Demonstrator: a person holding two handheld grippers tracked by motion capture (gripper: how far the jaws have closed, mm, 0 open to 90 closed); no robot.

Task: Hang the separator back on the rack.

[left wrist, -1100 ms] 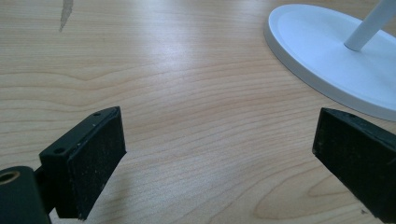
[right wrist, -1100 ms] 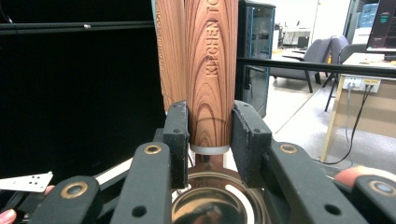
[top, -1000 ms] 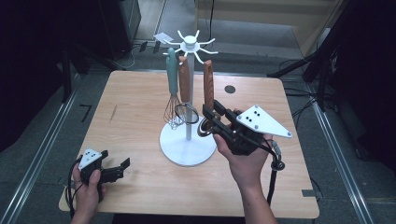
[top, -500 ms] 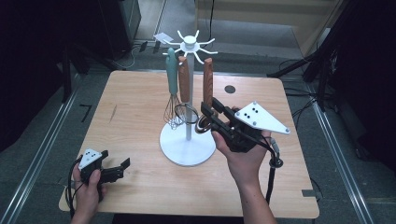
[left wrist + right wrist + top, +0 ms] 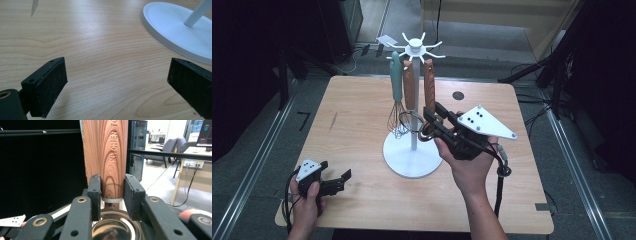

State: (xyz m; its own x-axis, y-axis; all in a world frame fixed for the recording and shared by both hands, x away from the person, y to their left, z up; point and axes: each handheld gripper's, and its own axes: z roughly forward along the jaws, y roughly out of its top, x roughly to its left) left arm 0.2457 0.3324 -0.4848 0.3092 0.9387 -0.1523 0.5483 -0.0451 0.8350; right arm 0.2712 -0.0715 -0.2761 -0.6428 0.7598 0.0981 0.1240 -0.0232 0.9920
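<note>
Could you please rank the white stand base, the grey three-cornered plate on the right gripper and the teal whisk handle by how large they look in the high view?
1. White stand base
2. Grey three-cornered plate, though it sits nearer the camera
3. Teal whisk handle

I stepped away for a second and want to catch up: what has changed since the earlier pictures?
Nothing visibly changed. The right gripper stays clamped on the wooden-handled utensil hanging on the white rack; the left gripper stays open, resting low on the table.
</note>
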